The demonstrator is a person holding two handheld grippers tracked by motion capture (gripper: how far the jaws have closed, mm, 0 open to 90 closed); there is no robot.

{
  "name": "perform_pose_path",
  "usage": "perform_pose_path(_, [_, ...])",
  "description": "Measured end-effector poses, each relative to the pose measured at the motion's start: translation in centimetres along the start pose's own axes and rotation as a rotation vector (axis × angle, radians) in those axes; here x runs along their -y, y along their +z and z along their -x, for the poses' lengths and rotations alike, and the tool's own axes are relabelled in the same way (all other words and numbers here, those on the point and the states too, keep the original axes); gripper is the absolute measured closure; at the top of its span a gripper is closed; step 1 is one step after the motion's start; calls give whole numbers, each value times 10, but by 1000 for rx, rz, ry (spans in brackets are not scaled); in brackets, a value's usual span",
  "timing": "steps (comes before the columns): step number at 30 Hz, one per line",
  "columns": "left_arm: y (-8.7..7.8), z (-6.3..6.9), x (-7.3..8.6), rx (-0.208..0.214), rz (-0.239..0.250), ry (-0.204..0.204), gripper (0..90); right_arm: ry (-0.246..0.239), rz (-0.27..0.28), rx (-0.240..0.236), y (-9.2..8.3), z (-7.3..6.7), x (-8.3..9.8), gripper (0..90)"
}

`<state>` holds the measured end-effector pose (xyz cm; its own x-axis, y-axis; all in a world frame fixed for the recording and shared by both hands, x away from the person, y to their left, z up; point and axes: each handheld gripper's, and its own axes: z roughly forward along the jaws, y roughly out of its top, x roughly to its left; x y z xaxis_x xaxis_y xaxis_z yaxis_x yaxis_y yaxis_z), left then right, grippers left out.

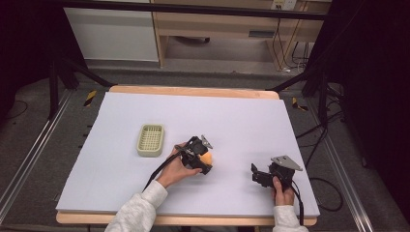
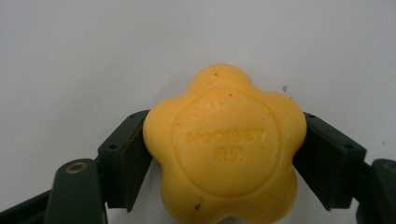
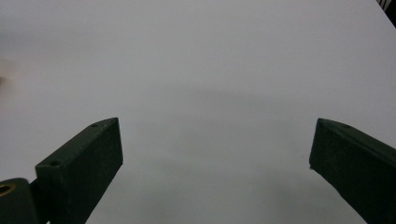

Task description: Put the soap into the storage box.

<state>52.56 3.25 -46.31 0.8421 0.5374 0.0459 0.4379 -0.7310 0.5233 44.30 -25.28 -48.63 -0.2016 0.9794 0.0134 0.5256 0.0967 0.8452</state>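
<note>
A yellow flower-shaped soap (image 2: pixel 224 144) with raised lettering lies on the white table cover, seen as an orange spot (image 1: pixel 207 157) near the middle of the table. My left gripper (image 1: pixel 204 162) reaches in from the left and is shut on the soap; in the left gripper view (image 2: pixel 224 154) both black pads (image 2: pixel 128 158) press against the soap's sides. My right gripper (image 1: pixel 256 175) rests near the front right of the table, apart from the soap. Its jaws stand wide open (image 3: pixel 215 149) with only bare cover between them.
A pale green slotted soap dish (image 1: pixel 139 141) sits on the cover left of the soap. The white cover (image 1: pixel 232 116) spans the wooden table. Metal frame posts and cables stand beside the table on both sides.
</note>
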Motion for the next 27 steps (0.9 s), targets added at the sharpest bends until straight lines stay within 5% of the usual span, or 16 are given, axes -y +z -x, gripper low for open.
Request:
perform_pose_path(17, [-10,2,-1,-23,25,-46,247,-1,-3,-4,0,0,0,31])
perform_pose_path(27, [-17,4,1,-30,28,-39,247,-1,-4,-7,0,0,0,31])
